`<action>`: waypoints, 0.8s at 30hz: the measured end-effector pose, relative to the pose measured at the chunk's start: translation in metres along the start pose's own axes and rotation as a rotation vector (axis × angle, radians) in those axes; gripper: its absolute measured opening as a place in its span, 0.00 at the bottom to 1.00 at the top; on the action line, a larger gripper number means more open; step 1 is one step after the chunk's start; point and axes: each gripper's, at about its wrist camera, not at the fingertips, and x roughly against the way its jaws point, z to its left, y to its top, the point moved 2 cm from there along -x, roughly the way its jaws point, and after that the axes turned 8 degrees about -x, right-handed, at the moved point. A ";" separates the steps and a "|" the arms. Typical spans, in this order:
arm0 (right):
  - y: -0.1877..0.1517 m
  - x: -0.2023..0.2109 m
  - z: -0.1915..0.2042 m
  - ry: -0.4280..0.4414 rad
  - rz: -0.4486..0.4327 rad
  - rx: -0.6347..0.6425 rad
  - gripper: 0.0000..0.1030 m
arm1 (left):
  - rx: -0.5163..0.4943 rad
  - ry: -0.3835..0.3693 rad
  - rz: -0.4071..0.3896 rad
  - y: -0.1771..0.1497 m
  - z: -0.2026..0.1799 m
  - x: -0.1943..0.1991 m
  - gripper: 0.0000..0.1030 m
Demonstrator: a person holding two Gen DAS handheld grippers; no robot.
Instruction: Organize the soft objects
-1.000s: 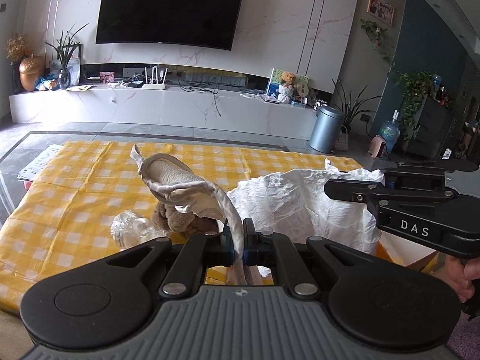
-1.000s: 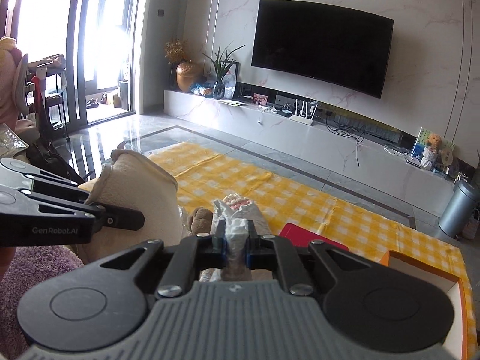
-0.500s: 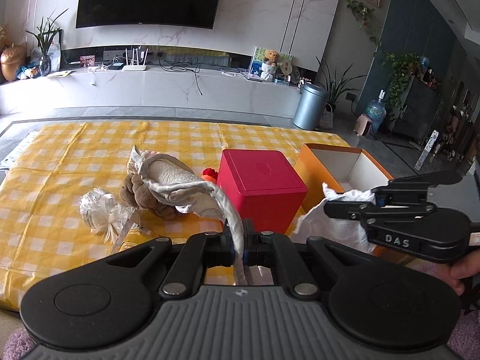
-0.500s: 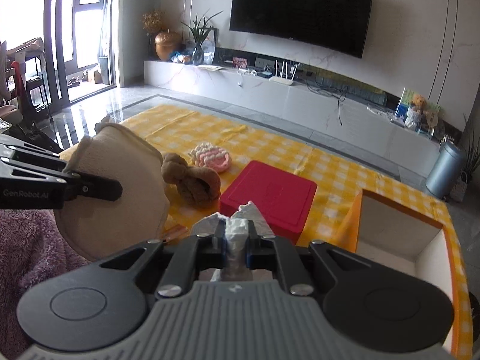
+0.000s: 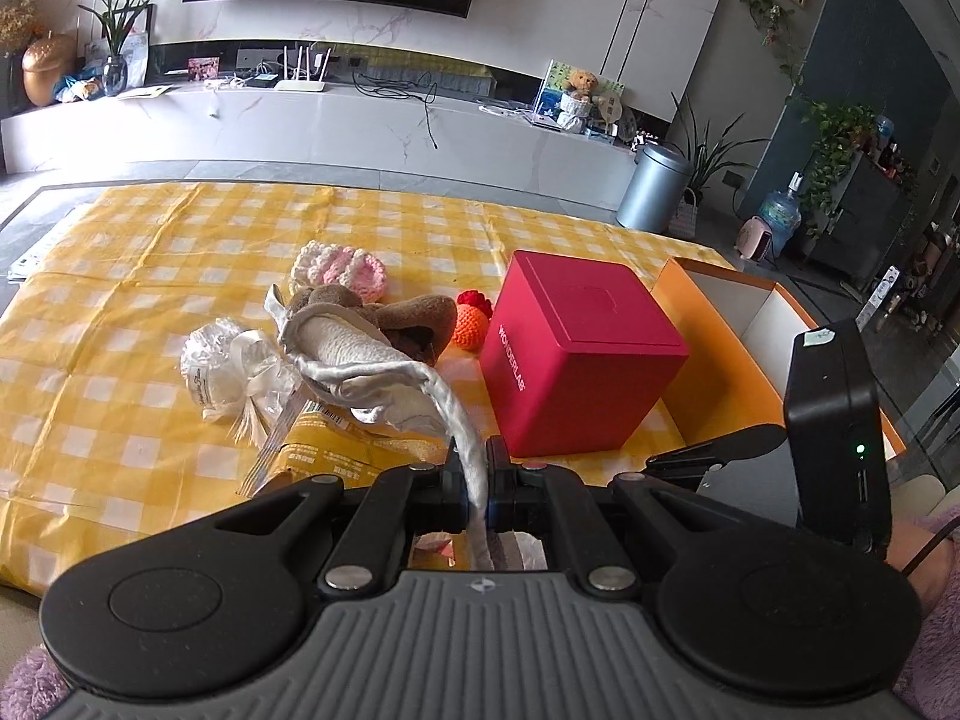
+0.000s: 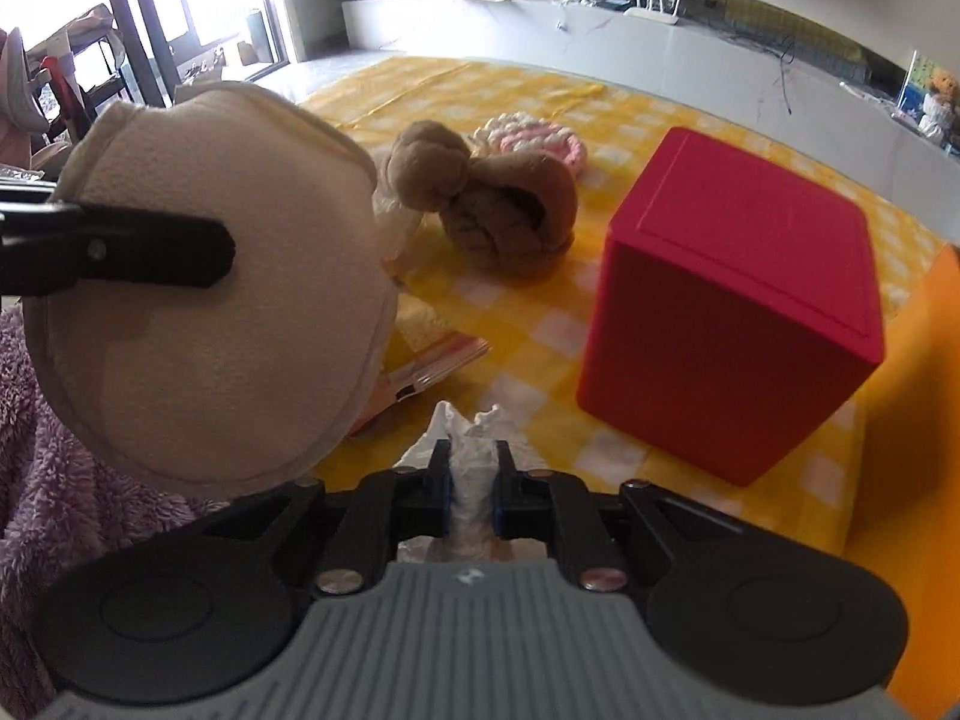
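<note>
My left gripper [image 5: 474,468] is shut on the edge of a cream round soft pad [image 5: 360,360], held above the near table edge; the pad also shows in the right wrist view [image 6: 210,312]. My right gripper [image 6: 471,462] is shut on a crumpled white cloth [image 6: 471,450], low at the table's near edge, right of the left gripper. On the yellow checked tablecloth [image 5: 150,252] lie a brown plush toy [image 5: 390,318], a pink and white crocheted piece [image 5: 336,264], an orange crocheted ball [image 5: 471,324] and a white wrapped bundle [image 5: 222,366].
A red cube box [image 5: 576,354] stands right of the soft things. An open orange box [image 5: 738,324] with a white inside stands at the table's right end. A yellow packet [image 5: 336,450] lies near the front edge. A TV wall and a low counter are behind.
Both grippers have dropped lower and tipped toward the table, holding their items. The white cloth has sunk out of the left wrist view, and the red and orange boxes show.
</note>
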 end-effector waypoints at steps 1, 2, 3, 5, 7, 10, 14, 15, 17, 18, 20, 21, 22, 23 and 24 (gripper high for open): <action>-0.001 -0.005 0.001 0.005 0.017 -0.001 0.17 | 0.004 0.000 0.003 -0.001 0.001 -0.001 0.05; 0.000 -0.007 0.002 0.007 0.025 -0.004 0.19 | 0.008 -0.001 0.005 -0.001 0.001 -0.002 0.05; 0.000 -0.008 0.001 0.010 0.032 -0.007 0.22 | 0.013 -0.003 0.007 -0.002 0.003 -0.002 0.05; 0.002 -0.005 0.000 0.016 0.034 -0.015 0.28 | 0.017 -0.008 0.008 -0.004 0.004 -0.002 0.05; 0.005 0.003 -0.003 0.031 0.029 -0.026 0.43 | 0.021 -0.010 0.007 -0.004 0.004 -0.001 0.05; 0.008 0.016 -0.004 0.033 0.027 -0.017 0.46 | 0.024 -0.014 0.003 -0.004 0.002 0.001 0.05; 0.003 0.028 0.001 0.049 0.045 0.019 0.54 | 0.023 -0.021 -0.002 -0.005 -0.001 0.004 0.05; -0.001 0.030 0.004 0.050 0.054 0.042 0.56 | 0.022 -0.022 -0.003 -0.005 -0.002 0.005 0.05; -0.008 0.032 0.009 0.062 0.065 0.079 0.57 | 0.020 -0.023 -0.003 -0.006 -0.002 0.006 0.05; -0.011 0.033 0.011 0.069 0.067 0.096 0.57 | 0.019 -0.022 -0.003 -0.007 -0.002 0.007 0.05; -0.013 0.034 0.011 0.069 0.069 0.115 0.57 | 0.018 -0.020 -0.004 -0.007 -0.002 0.008 0.05; -0.013 0.034 0.009 0.064 0.070 0.117 0.57 | 0.019 -0.020 -0.004 -0.007 -0.002 0.008 0.05; -0.012 0.035 0.007 0.059 0.071 0.113 0.57 | 0.019 -0.020 -0.005 -0.007 -0.001 0.009 0.05; -0.010 0.035 0.004 0.056 0.074 0.109 0.57 | 0.019 -0.020 -0.005 -0.007 -0.002 0.009 0.05; -0.009 0.033 0.002 0.053 0.083 0.113 0.57 | 0.019 -0.020 -0.003 -0.007 -0.002 0.008 0.05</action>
